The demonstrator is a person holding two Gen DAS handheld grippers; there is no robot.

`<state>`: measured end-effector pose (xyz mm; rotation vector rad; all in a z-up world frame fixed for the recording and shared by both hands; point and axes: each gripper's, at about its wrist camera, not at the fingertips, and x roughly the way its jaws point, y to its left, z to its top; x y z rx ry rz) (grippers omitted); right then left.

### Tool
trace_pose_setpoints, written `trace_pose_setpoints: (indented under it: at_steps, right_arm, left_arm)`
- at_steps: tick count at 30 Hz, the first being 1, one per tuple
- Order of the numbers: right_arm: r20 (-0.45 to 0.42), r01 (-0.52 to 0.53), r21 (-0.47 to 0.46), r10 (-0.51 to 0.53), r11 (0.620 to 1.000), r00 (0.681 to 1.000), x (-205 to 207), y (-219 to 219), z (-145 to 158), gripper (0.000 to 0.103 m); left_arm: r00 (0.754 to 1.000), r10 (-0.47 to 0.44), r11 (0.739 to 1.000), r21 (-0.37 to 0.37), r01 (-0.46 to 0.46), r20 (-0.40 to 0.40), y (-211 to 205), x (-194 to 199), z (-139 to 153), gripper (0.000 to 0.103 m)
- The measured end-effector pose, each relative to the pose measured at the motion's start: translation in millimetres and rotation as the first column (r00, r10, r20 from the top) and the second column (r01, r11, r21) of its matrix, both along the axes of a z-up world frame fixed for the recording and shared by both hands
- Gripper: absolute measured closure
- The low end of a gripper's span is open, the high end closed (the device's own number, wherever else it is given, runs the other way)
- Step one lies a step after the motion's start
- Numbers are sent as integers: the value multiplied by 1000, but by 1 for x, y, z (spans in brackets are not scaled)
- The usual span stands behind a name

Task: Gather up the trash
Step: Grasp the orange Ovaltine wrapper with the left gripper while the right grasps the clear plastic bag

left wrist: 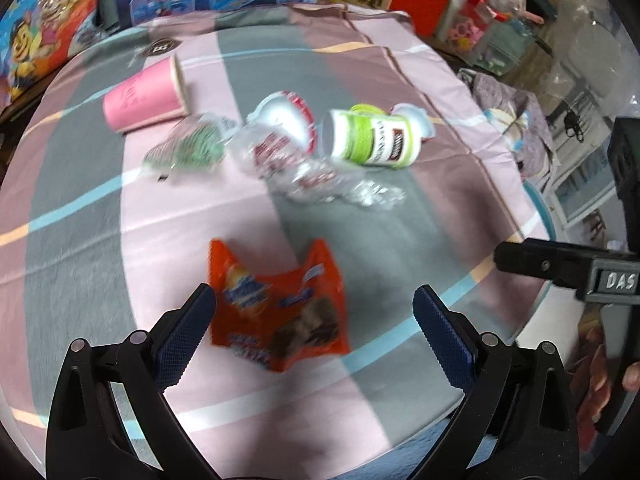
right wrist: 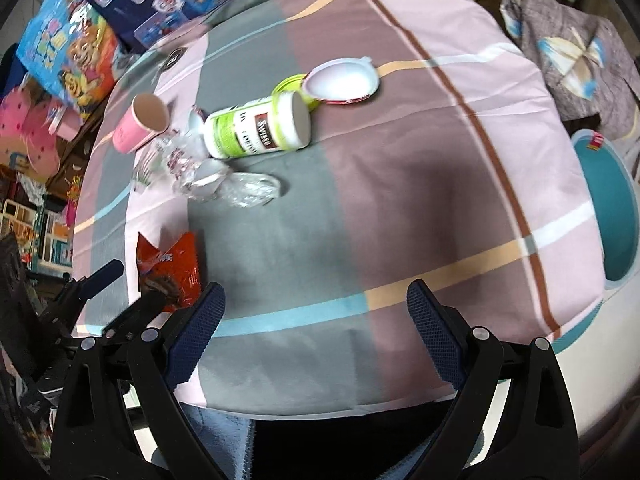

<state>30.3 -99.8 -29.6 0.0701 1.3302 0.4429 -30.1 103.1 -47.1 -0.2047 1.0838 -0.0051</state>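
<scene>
The cloth-covered table (left wrist: 400, 80) wears broad blocks of pale pink, grey-green and mauve-brown, crossed by thin light-blue, cream and white lines. Nearest lies a crumpled orange snack wrapper (left wrist: 280, 308) with blue lettering and a brown picture. Farther off, a pink paper cup (left wrist: 144, 98) lies at the left (its inside is tan in the right view). A white plastic bottle (left wrist: 374, 140) carries a lime-green band and a dark red label. Clear crumpled plastic film (left wrist: 304, 172) shows red print. The round bin (right wrist: 612, 208) at the right is teal inside with a white rim. Both grippers have black arms and dark blue textured pads (left wrist: 184, 332).
</scene>
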Motion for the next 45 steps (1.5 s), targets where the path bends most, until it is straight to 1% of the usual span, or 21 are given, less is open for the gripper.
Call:
trace_pose_setpoints:
  at_steps: [3,7,9,12,13,14,15,16,17,19,24,27,31,37,38,39,41,42,43,45]
  right_arm:
    - [-10,-2,1,2,1000,1000,1,3,-5,15]
    - [-27,14,6,-14,1000,1000,4,1,-12,15]
    - [-33,20,1,-20,1000,999,6,3,-14,15]
    - [-41,21,-6,-21,1000,999,10,8,-17,15]
    - [-41,18,-6,-18,1000,999,10,9,-17,15]
    - [-39,11,-6,-11,1000,999,11,13,-16,15]
    - [-36,5,-6,-5,1000,999,13,17,-15,15]
    - [-32,-6,-5,5,1000,999,15,23,-14,15]
    - [-28,-17,-2,16,1000,999,16,29,-12,15]
    - [-15,-51,4,51,999,999,21,45,-8,15]
    - [15,-130,25,130,991,991,36,91,-5,15]
    - [32,-168,40,167,985,986,48,117,-10,15]
    - [25,-165,23,164,986,986,58,132,-25,15]
    - [10,-160,8,160,987,987,66,141,-43,15]
    - [11,-165,6,165,986,986,66,144,-44,17]
    - [13,-173,5,172,985,985,66,146,-46,25]
    - [22,-192,-13,192,981,981,63,150,-49,36]
    - [39,-205,-18,205,979,978,61,151,-47,58]
    - [27,-228,-10,228,974,973,58,153,-47,58]
    - [33,-243,4,243,970,969,51,150,-41,66]
  left_arm:
    - [999,13,1000,4,-13,-29,5,-3,-13,4]
    - [997,30,999,-14,-31,-64,10,-3,-31,4]
    - [997,36,999,-12,-37,-64,10,-2,-36,4]
    - [999,38,999,-35,-39,-40,10,-3,-41,5]
    - [999,41,998,-47,-42,-25,11,-4,-41,12]
    - [999,47,998,-35,-47,-8,12,-6,-40,20]
    - [999,45,999,-28,-44,1,14,-7,-38,34]
    - [999,43,998,-44,-43,3,17,-8,-37,35]
    - [999,45,997,-70,-45,10,22,-9,-36,41]
    - [998,56,996,-66,-54,27,31,-9,-32,44]
    - [997,70,994,-89,-66,42,54,-12,-28,45]
    - [996,80,992,-101,-76,41,67,-14,-28,45]
    - [995,97,990,-108,-93,33,81,-16,-29,44]
    - [994,111,987,-115,-107,23,96,-12,-31,42]
    - [993,112,987,-115,-109,20,96,-11,-31,41]
    - [993,114,987,-113,-111,18,97,-10,-32,39]
    - [993,119,987,-110,-117,10,97,-8,-34,37]
    - [993,121,987,-110,-119,10,98,-7,-34,37]
    - [992,122,987,-106,-120,11,97,-7,-34,37]
    - [992,125,987,-106,-123,10,96,-6,-33,37]
